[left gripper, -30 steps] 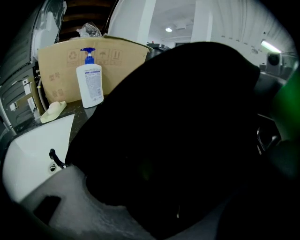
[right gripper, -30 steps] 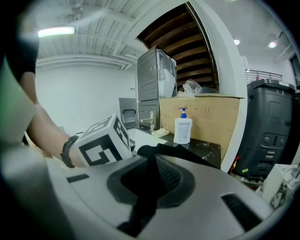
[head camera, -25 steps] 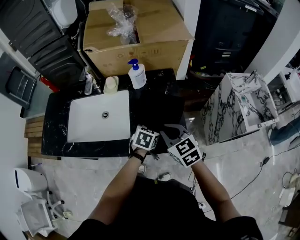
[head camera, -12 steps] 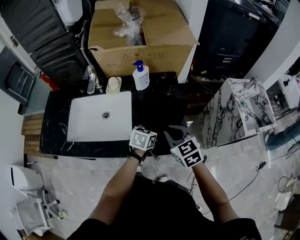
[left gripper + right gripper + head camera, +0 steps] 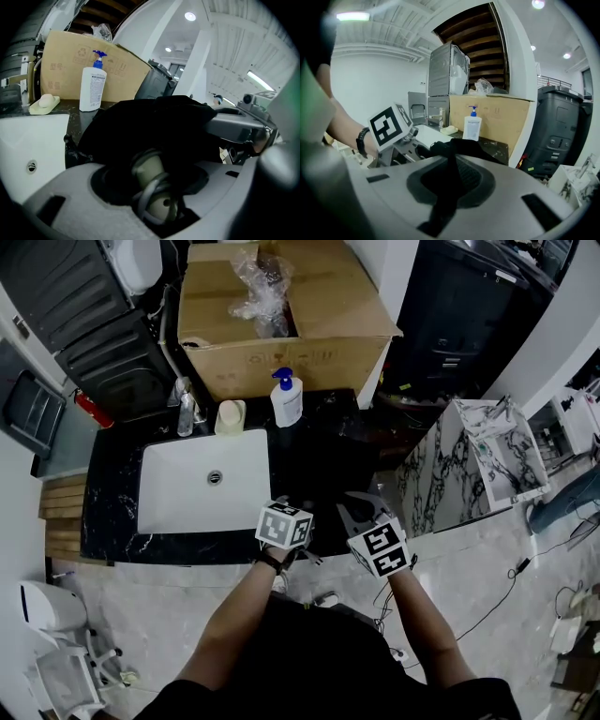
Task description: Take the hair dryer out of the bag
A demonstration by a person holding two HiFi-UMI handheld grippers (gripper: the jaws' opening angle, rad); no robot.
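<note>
My left gripper point(image 5: 157, 206) fingers, just closing, clamp the hair dryer point(image 5: 150, 171) in the bag point(image 5: 150, 117) beside the sink point(image 5: 28, 140); right gripper point(image 5: 449, 197) fingers pinch the bag.

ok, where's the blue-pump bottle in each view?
Head view: pump bottle at upper centre, just below the cardboard box.
Left gripper view: bottle at upper left, in front of the box.
Right gripper view: bottle near centre, in front of the box.
Shared landmark: the cardboard box, directly behind the bottle in all three.
</note>
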